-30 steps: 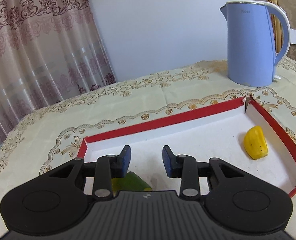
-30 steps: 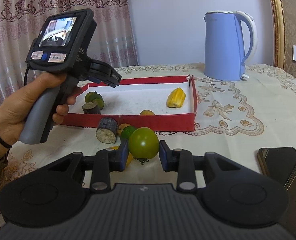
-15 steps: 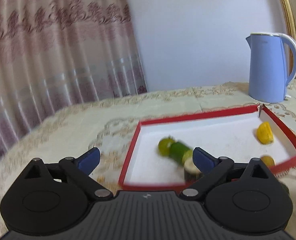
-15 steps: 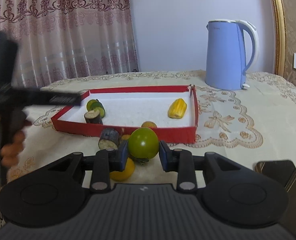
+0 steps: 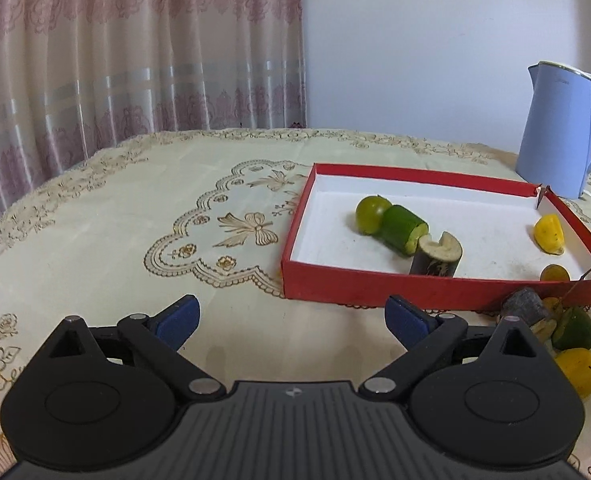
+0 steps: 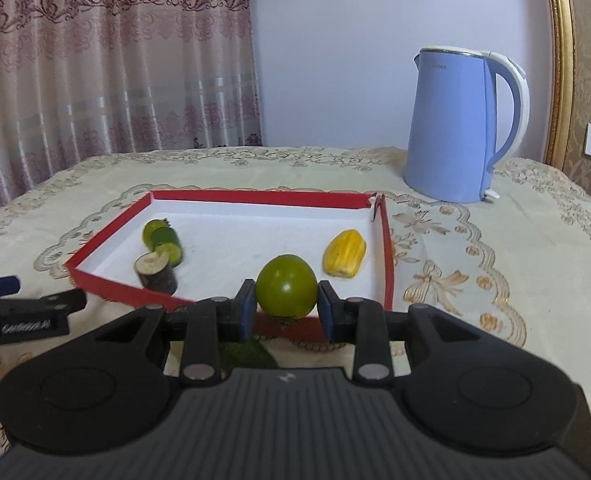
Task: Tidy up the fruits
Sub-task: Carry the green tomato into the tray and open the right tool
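Note:
My right gripper [image 6: 285, 310] is shut on a green tomato [image 6: 286, 291], lifted just over the near wall of the red tray [image 6: 107, 280]. Inside the tray [image 5: 415, 292] lie a green round fruit [image 5: 371, 214], a cut cucumber piece [image 5: 403, 230], a dark eggplant chunk [image 5: 435, 258], a yellow ridged fruit [image 6: 344, 254] and a small orange-yellow fruit [image 5: 554, 273]. My left gripper [image 5: 291, 318] stands wide open over bare tablecloth, in front of the tray's left corner, with nothing between its fingers. Several loose pieces [image 5: 571, 332] lie outside the tray at the right.
A blue electric kettle [image 6: 461, 128] stands behind the tray's far right corner. Patterned curtains hang behind the table, and a gold frame edge [image 6: 561, 60] rises at the right. The embroidered tablecloth [image 5: 135, 220] stretches left of the tray.
My left gripper opened wide, left the cucumber piece in the tray and drew back out to the left. My right gripper lifted the green tomato off the table toward the tray.

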Motion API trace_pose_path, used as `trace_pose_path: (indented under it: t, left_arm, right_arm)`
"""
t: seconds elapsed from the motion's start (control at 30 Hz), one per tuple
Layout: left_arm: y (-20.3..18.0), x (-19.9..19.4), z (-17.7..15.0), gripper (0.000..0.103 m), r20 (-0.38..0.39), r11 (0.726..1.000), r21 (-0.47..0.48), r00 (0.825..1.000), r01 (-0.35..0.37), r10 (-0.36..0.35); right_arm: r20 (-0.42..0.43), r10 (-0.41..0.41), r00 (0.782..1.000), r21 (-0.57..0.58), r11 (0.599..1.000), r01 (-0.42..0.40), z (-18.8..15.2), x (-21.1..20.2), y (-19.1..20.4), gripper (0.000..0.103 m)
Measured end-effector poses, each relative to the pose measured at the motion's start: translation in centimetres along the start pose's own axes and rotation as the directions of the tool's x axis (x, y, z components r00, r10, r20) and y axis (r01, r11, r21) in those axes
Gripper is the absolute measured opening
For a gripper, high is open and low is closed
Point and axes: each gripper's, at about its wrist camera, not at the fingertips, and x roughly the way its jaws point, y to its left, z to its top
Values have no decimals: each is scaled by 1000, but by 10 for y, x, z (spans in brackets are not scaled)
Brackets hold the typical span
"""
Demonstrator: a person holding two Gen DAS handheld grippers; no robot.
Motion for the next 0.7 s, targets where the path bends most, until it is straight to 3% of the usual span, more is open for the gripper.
trace_pose_path:
  t: [0.3, 0.7]
  left_arm:
    - [-5, -6, -5, 100, 41, 999, 36, 999, 18, -20]
    - [-6, -4, -5, 101, 32, 998, 41, 999, 40, -42]
  right_arm:
    - [-28, -53, 998, 15, 998, 53, 17, 32, -4, 30]
    - [-72, -90, 993, 20, 996, 91, 37, 71, -14, 30]
